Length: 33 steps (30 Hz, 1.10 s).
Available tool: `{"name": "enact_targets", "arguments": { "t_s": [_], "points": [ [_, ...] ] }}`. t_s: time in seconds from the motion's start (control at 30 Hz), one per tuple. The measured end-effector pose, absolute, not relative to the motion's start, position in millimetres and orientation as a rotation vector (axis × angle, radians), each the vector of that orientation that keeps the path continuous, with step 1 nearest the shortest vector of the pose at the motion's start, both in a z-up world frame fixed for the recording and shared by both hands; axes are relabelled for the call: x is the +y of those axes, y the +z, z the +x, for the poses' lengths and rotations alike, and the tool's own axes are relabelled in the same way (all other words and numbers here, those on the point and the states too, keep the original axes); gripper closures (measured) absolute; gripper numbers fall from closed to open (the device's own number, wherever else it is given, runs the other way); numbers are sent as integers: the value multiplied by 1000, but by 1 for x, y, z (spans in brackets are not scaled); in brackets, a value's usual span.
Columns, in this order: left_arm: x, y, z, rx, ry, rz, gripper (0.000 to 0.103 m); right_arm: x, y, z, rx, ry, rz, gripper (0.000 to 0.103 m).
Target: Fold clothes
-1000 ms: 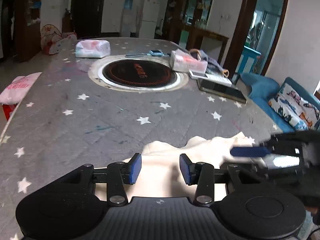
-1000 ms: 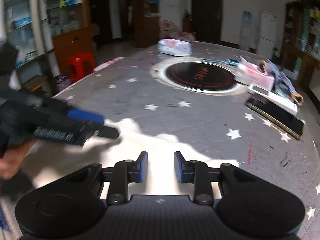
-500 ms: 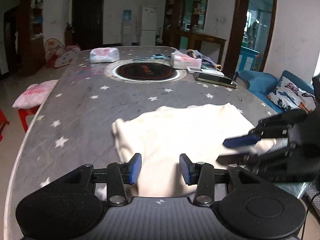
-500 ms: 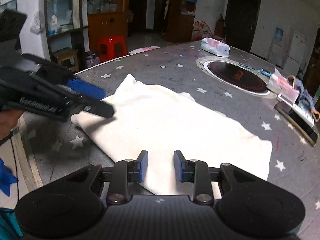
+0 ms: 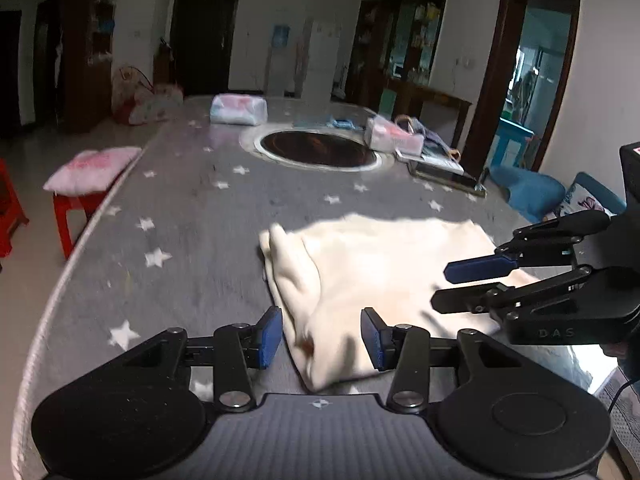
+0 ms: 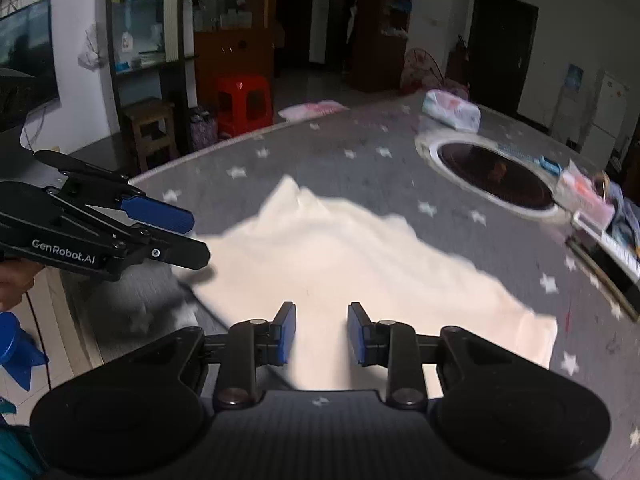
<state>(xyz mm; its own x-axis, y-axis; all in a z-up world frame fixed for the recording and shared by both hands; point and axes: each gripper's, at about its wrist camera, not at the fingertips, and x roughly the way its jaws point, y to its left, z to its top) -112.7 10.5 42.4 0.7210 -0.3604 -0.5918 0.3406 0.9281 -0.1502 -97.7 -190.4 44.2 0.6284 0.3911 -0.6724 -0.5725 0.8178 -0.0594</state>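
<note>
On the starred grey table (image 5: 192, 208): cream garment (image 5: 384, 272), partly folded, near the front edge, lying flat with a bunched ridge along its left side. Nearest hem cut off behind each tool's body in both views. Much blurred by motion; fabric detail and kind of garment hard to make out.

Left tool (image 5: 320, 334) spread, blue pads either side of the garment's near left corner, low over it; contact with the cloth impossible to judge. Right tool (image 6: 321, 332) also spread, above the garment's near edge, nothing pinched between the pads. Seen from the left view, right tool (image 5: 460, 286) reaching in over the cloth's right part, fingers apart. Seen from the right view, left tool (image 6: 180, 236) over the cloth's left corner, a hand (image 6: 16, 284) behind it mostly cropped.

Farther back: round dark inset (image 5: 318, 152) in the table, pink-white packet (image 5: 239, 109) beyond it, a second packet (image 5: 394, 138) and flat dark items at the right, all smeared. Pink cushion (image 5: 92, 168) on a red stool (image 5: 76, 208) beside the table. Shelf contents in the cabinets too blurred to identify.
</note>
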Motion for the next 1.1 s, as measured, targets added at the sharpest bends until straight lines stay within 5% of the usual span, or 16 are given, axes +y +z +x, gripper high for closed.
{"name": "enact_targets", "arguments": {
  "t_s": [0.53, 0.73, 1.03, 1.1],
  "points": [
    [39, 33, -107, 721, -311, -78, 58, -131, 25, -83, 701, 651, -354, 79],
    [57, 42, -100, 716, -229, -131, 51, -127, 32, -89, 687, 669, -374, 78],
    [63, 51, -90, 720, -186, -224, 22, -119, 43, -107, 665, 727, -416, 77],
    [60, 53, -87, 725, -185, -237, 15, -112, 41, -115, 662, 759, -452, 68]
  ]
}}
